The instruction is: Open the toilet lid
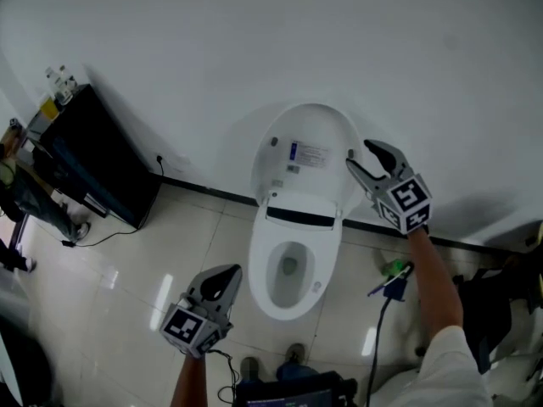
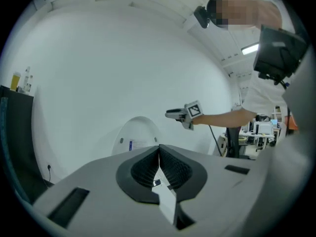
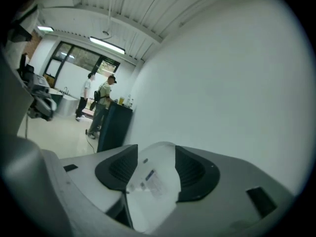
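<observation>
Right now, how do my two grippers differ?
The left gripper has its jaws together; the right gripper has them apart. The left gripper hangs over the floor beside the bowl; the right gripper is by the edge of the raised toilet lid. Both hold nothing.

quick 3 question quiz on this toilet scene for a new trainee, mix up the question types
1. True or false: the toilet lid stands raised against the wall.
2. The jaws of the left gripper are: A) wide apart, B) together with nothing between them, C) clamped on a brush.
3. Fill in the blank: the right gripper, beside the lid's edge, has its jaws ____.

Key: 1 true; 2 B; 3 apart.
</observation>
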The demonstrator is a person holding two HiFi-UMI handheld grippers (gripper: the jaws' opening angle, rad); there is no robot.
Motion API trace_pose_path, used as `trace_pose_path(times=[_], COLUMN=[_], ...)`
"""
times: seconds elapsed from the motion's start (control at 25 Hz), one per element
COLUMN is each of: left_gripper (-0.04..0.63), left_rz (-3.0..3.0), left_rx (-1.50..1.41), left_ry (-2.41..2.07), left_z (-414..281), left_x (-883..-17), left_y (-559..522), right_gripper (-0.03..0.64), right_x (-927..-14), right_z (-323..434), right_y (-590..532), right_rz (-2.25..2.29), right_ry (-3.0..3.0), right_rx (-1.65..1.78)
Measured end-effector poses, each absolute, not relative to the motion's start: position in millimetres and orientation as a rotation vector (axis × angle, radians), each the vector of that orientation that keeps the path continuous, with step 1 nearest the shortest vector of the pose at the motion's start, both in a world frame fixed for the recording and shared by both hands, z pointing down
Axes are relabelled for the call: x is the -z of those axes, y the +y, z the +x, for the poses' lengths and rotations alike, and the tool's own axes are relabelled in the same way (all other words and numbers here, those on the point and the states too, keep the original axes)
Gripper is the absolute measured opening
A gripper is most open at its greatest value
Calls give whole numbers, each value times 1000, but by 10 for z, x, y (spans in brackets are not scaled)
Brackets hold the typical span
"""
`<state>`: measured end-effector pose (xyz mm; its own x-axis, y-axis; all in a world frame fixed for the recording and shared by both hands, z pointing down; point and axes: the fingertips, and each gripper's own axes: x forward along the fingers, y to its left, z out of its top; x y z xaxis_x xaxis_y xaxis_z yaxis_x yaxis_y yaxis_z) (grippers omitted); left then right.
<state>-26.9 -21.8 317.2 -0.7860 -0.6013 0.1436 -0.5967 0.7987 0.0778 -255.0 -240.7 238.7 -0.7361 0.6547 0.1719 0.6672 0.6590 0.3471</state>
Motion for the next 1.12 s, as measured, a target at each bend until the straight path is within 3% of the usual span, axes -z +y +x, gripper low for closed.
trace_pose_path(times=[0.28,0.52,0.8,1.12], left_gripper=[0,0,0,0], left_rz=[1111,1342,1467,1489], left_rx=[0,-36,-17,2], left_ry=[-2815,-2675,-2533,-2513], left_z=[89,607,1229,1256], left_x=[-2743,-2701,-3155,-3135], left_y=[-113,-183,-354,-423], right_gripper=[232,232,232,232], right_x=[-2848,-3358,-3454,-3367], right_z=[-197,922,1497,1503], right_y=[-2298,-2039,-1525,-1591], right_rz=[-1106,-887,-881,-863], right_ry=[-2745,-2724,-2713,-2731], right_rx=[275,38,74,93])
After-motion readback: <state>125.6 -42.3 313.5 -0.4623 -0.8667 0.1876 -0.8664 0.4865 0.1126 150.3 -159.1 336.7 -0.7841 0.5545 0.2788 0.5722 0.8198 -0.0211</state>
